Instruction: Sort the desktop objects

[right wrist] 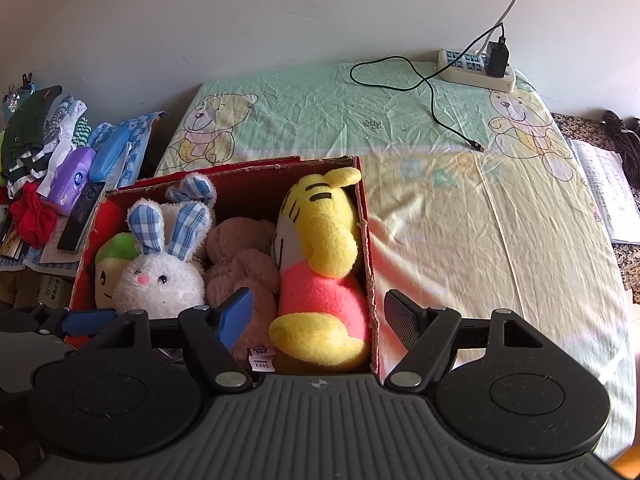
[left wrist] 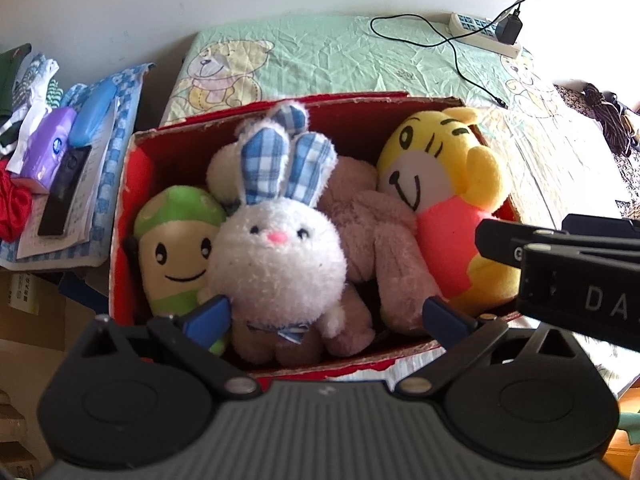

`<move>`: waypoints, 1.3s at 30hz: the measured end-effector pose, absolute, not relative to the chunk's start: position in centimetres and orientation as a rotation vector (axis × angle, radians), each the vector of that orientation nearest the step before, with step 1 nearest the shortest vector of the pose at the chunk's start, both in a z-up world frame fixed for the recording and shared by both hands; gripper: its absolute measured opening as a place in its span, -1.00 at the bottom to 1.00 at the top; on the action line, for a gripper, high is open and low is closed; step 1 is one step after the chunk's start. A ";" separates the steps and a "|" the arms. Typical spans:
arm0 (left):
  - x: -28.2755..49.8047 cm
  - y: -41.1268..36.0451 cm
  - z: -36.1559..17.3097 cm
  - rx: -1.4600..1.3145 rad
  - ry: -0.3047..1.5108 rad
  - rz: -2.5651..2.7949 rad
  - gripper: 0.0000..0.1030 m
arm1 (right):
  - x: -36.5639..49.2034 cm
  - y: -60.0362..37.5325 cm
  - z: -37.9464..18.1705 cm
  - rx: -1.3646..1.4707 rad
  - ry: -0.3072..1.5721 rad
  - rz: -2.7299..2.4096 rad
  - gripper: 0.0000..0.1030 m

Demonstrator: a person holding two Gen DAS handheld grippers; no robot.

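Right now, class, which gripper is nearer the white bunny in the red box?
Left. The left gripper sits open right around the white bunny, while the right gripper is off to its side, open around the yellow tiger toy.

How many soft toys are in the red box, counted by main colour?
White: 1, the white rabbit
Green: 1, the green toy
Pink-brown: 1, the pink-brown plush
Yellow: 1, the yellow tiger
Total: 4 clearly visible in the red box; a red shape at its left wall cannot be identified.
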State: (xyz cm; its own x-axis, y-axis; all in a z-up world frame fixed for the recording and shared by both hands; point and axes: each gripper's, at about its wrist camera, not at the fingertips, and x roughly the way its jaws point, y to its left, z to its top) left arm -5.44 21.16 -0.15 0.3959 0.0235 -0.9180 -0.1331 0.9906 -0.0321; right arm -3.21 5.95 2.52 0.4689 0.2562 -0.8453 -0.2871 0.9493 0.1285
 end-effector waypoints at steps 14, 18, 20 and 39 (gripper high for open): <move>-5.8 21.7 -0.7 -0.120 1.174 0.106 0.98 | -3.4 6.3 2.1 -0.051 1.042 0.343 0.41; -5.9 21.8 -0.7 -0.113 1.172 0.112 0.98 | -3.2 6.5 1.9 -0.070 1.056 0.360 0.41; -6.0 21.9 -0.6 -0.110 1.168 0.117 0.98 | -3.0 6.6 1.8 -0.090 1.076 0.385 0.41; -5.7 23.2 -0.7 -0.104 1.160 0.144 0.98 | 1.2 6.6 2.1 -0.217 1.089 0.568 0.38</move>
